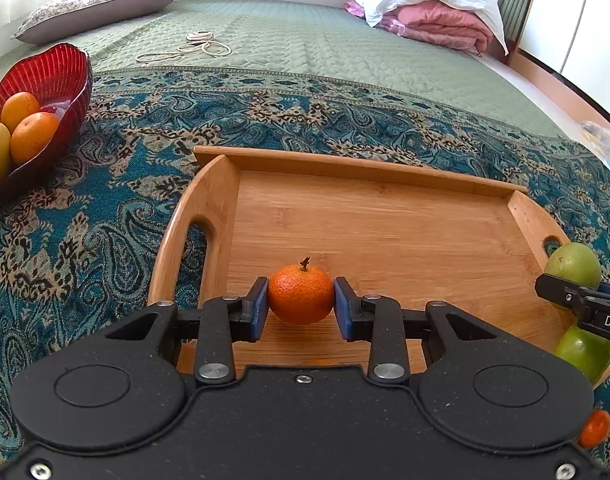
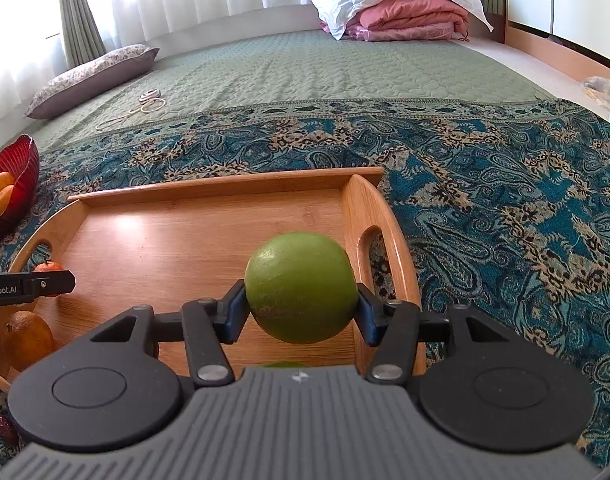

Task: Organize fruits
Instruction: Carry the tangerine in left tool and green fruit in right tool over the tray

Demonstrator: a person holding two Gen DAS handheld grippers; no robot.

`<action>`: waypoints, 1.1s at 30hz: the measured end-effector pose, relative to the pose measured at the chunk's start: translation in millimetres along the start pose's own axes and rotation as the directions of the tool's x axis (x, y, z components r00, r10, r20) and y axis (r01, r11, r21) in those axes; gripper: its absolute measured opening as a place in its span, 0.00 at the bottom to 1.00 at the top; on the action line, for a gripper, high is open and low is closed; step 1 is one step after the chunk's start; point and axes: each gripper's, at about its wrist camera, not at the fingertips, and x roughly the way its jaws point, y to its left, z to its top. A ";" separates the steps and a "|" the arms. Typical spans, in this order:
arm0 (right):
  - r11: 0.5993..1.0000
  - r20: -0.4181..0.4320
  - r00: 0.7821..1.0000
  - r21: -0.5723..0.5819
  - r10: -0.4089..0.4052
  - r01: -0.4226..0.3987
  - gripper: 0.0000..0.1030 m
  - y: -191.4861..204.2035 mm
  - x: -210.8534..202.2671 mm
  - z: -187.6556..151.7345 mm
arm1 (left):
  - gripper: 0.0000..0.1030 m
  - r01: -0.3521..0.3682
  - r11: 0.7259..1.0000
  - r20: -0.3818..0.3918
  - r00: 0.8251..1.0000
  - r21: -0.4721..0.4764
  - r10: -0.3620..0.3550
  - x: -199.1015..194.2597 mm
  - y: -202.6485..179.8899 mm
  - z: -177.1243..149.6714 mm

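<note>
My left gripper (image 1: 301, 304) is shut on a small orange mandarin (image 1: 301, 294) with a stem, just above the floor of the wooden tray (image 1: 345, 168). My right gripper (image 2: 301, 304) is shut on a green round fruit (image 2: 299, 286) over the tray's right side (image 2: 369, 200); the same fruit shows in the left wrist view (image 1: 573, 266). A second green fruit (image 1: 583, 354) lies below it. A brownish-orange fruit (image 2: 29, 338) lies in the tray's near left corner. A red glass bowl (image 1: 61, 72) at the left holds oranges and a yellow fruit.
The tray sits on a blue paisley cloth (image 1: 105, 200) over a green quilted bed. A coiled cord (image 1: 193, 46), a patterned pillow (image 1: 97, 8) and folded pink and white bedding (image 1: 437, 20) lie at the back. A small orange fruit (image 1: 595, 428) lies near right.
</note>
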 end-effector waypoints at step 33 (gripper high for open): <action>0.999 -0.047 0.999 -0.028 -0.016 0.014 0.57 5.0 9.8 -7.6 | 0.32 -0.014 0.999 0.002 1.000 0.042 0.014 2.9 -2.1 -7.0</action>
